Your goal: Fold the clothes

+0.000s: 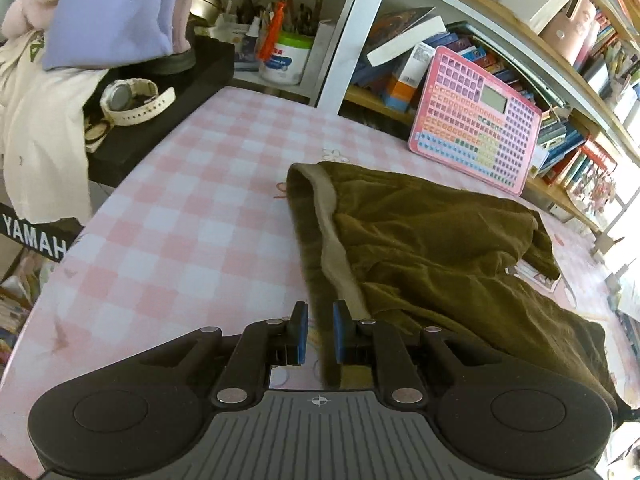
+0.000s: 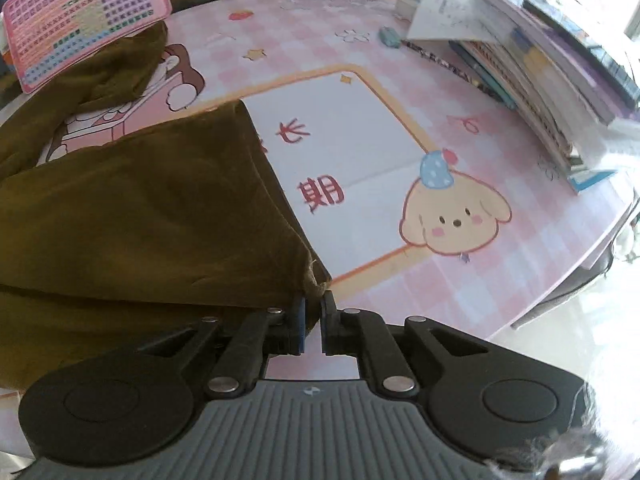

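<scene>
An olive-brown garment (image 1: 432,248) lies crumpled on the pink checked table (image 1: 192,208), its lighter waistband running toward me. My left gripper (image 1: 320,308) is shut on the near end of that waistband, cloth pinched between the blue pads. In the right wrist view the same garment (image 2: 140,200) spreads over the left half of the table. My right gripper (image 2: 314,300) is shut on its near right corner, which bunches between the fingertips.
A pink keyboard toy (image 1: 476,120) leans on the bookshelf behind the garment and also shows in the right wrist view (image 2: 80,20). A watch (image 1: 132,100) lies on a black keyboard at left, with hanging clothes (image 1: 108,8) above. Stacked books (image 2: 540,60) sit at right.
</scene>
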`<state>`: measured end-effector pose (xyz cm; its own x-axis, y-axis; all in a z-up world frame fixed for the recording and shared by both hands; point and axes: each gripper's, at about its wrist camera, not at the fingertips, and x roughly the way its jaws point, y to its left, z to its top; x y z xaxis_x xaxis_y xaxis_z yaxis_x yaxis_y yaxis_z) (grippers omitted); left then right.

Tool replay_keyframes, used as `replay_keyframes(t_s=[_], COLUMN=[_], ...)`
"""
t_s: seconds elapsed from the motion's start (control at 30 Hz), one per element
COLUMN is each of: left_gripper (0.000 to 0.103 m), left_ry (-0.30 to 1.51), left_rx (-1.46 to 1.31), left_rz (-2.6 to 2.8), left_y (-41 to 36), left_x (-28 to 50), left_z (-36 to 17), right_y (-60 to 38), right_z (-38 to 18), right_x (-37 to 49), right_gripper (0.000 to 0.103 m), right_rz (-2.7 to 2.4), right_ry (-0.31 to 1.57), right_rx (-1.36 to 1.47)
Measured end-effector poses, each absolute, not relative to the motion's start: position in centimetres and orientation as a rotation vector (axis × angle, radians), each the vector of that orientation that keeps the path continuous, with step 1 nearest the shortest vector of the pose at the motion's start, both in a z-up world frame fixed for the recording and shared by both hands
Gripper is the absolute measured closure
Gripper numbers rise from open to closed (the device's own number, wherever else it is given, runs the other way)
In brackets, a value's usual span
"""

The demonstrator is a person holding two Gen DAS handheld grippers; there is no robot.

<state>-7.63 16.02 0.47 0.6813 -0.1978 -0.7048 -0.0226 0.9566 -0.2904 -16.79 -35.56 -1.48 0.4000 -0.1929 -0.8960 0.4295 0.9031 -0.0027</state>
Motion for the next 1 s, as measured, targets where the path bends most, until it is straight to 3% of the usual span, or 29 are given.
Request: replay_keyframes(t_s=[0.1,0.17,0.2,0.33,0.57,0.8,1.0], left_gripper=[0.085,0.068,0.067,0.066,0.066,0.066,0.066], left_ry=[0.832,0.847,0.856,0.893,0.959,1.0,1.041], left_rx=[-0.293,-0.307,-0.327,-0.436,-0.69,-0.693,-0.871], left_rz=[-0.114,-0.124,-0.136,-0.186,-0.147,-0.111,-0.106], left_y=[16.1,15.8,15.6,15.2,16.6,16.4,16.7], left_x=[-8.3,-8.8,-8.9,-9.3,-10.0,-9.2,-9.3], left_z=[0.4,0.2,0.0,-0.9,-2.4,-3.3,-4.5], right_y=[-35.2,-34.7,-34.4,-33.0,-30.8,-30.6,-30.8], right_z=[-1.0,-0.1,0.3,1.2,-0.5,-1.7,-1.8], right_x=[-16.6,-16.5,-16.5,-16.1,-15.9,-16.1,-16.4], right_gripper=[0.076,0.064,0.061,0.06,0.06,0.06,0.06], right_rz=[-0.441,-0.44,-0.416,-0.331,-0.272,-0.265,-0.273], right_ry=[1.07,1.011,0.986,0.94,1.017,1.064,1.059], right_rx=[0.18,0.139,0.138,0.145,0.13,0.125,0.146])
